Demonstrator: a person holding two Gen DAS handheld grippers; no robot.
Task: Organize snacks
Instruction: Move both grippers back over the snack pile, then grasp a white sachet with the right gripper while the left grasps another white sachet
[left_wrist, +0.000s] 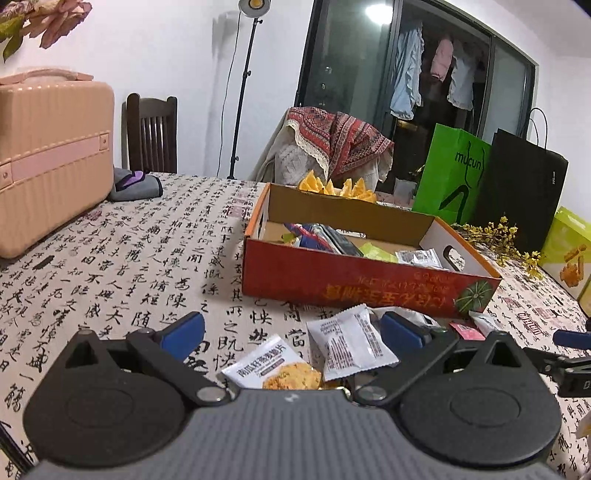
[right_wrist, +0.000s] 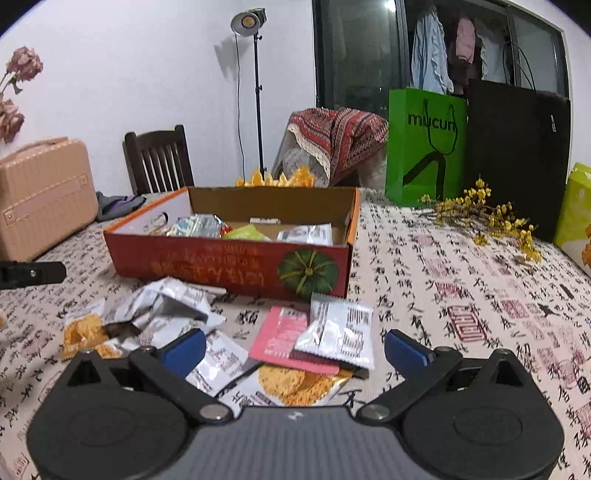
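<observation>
several snack packets (right_wrist: 334, 330) are still lying loose on the counter (right_wrist: 443, 295) just in front of the red cardboard box (right_wrist: 229, 267), which is already holding a few packets, so the sorting is looking partly done. the right hand-held gripper (right_wrist: 293, 345) is hovering wide open over the pile, holding nothing, and the left hand-held gripper (left_wrist: 291, 330) is likewise gaping wide and empty above a white packet (left_wrist: 351, 341) and a cracker packet (left_wrist: 273, 369).

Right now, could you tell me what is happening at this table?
A person is sorting snacks with a handheld gripper in each hand. Both the left gripper and the right gripper are open and hold nothing, hovering over loose snack packets lying on the tablecloth. Just beyond stands the red cardboard box, which already contains several packets.
</observation>
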